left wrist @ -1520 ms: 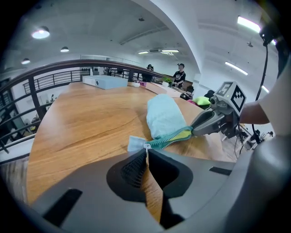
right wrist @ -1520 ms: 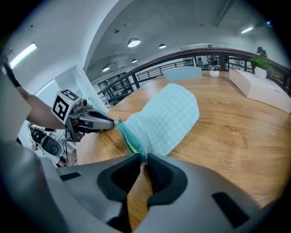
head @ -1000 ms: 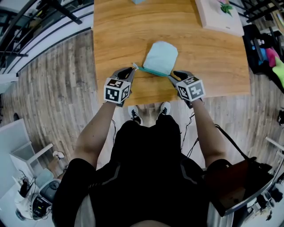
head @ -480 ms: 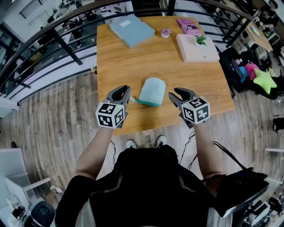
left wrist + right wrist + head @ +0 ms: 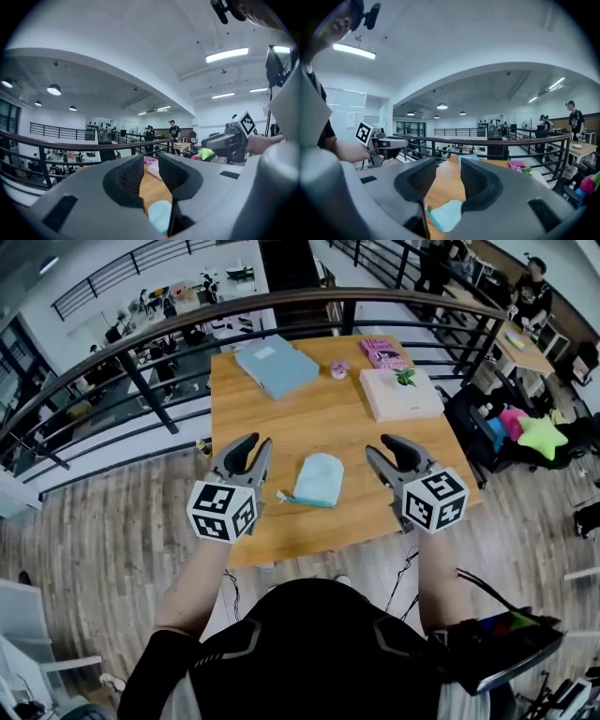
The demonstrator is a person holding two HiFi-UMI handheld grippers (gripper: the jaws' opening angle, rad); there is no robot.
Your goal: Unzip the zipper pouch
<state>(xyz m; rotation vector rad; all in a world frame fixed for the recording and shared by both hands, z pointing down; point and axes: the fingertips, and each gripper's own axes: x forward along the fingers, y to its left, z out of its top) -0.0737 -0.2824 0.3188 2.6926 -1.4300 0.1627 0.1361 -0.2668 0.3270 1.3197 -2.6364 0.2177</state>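
Observation:
The light teal zipper pouch (image 5: 316,480) lies flat on the wooden table (image 5: 281,418), its zipper edge toward me and the pull tab at its left corner. My left gripper (image 5: 251,446) hovers left of the pouch, clear of it. Its jaws are opening with only a narrow gap and nothing between them. My right gripper (image 5: 379,448) hangs to the pouch's right, jaws also opening and empty. In the left gripper view the pouch (image 5: 159,215) shows below the jaws (image 5: 151,164). The right gripper view has the pouch (image 5: 447,214) under its jaws (image 5: 449,171).
At the table's far side lie a teal book (image 5: 277,364), a small pink object (image 5: 339,368), a pink book (image 5: 382,351) and a white box with a small plant (image 5: 401,393). A black railing (image 5: 141,390) runs behind the table. A green star toy (image 5: 544,435) lies at the right.
Both grippers have lifted up and away from the pouch. The left one has let go of the zipper end, and both jaws have widened. The head view now takes in the whole table.

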